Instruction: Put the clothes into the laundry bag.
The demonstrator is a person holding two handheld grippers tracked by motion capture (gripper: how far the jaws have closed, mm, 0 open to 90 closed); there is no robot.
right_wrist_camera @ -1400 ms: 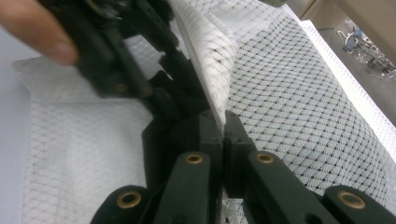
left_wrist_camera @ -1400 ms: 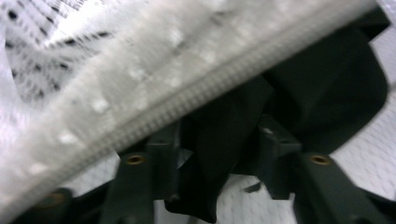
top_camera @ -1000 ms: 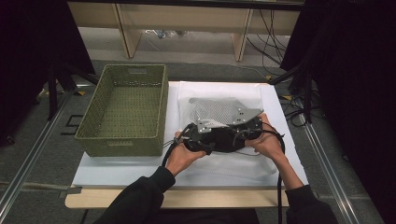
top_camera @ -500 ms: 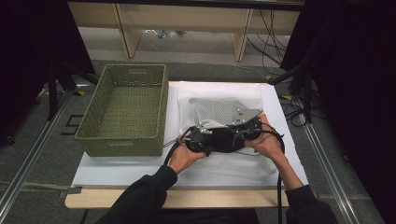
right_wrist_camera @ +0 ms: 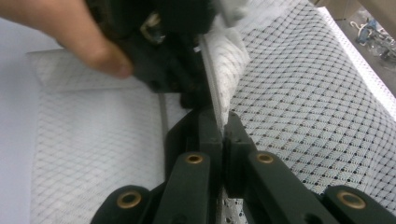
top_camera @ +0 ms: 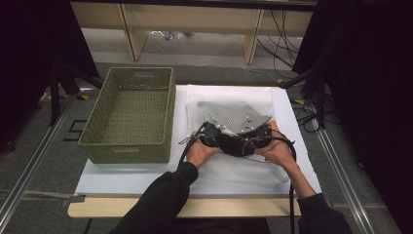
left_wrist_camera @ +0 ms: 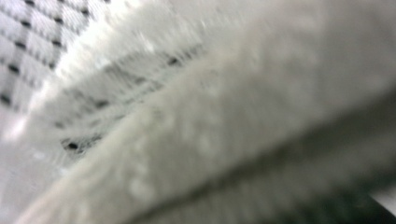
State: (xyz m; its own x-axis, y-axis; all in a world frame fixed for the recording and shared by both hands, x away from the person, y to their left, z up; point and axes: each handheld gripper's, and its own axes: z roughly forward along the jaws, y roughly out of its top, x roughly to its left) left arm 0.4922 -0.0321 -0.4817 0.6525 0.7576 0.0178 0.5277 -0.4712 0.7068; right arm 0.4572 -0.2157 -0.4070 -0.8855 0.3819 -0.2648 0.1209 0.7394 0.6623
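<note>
**Both hand-held grippers closed on one edge of a mesh cloth, centre of the bench**

High view: a white mesh cloth point(top_camera: 229, 114) lies on the white sheet point(top_camera: 126, 178) covering the bench point(top_camera: 146, 208), just right of frame centre, with a green woven basket point(top_camera: 129, 114) to its left, standing apart from the cloth. The left hand-held gripper point(top_camera: 210, 136) and the right hand-held gripper point(top_camera: 260, 136) meet side by side at the lower middle of the frame, over the near part of the cloth, so both hands are about equally near it. The right gripper view shows the right hand-held gripper point(right_wrist_camera: 223, 128) fully closed, a folded ridge of mesh pinched between its jaws; the ridge runs up the frame to the left hand-held gripper point(right_wrist_camera: 187, 74), whose jaws have just been closing onto the same fold. The left gripper view is blurred fabric pressed close against the lens, consistent with cloth caught between those jaws. The relation that governs the coming move: the gripped fold's long axis runs from one hand-held gripper to the other, left to right in the high view, and the free body of the cloth spreads toward the upper frame, away from the person. Judged from this, the two grips are probably set to lift or fold along that line
</note>
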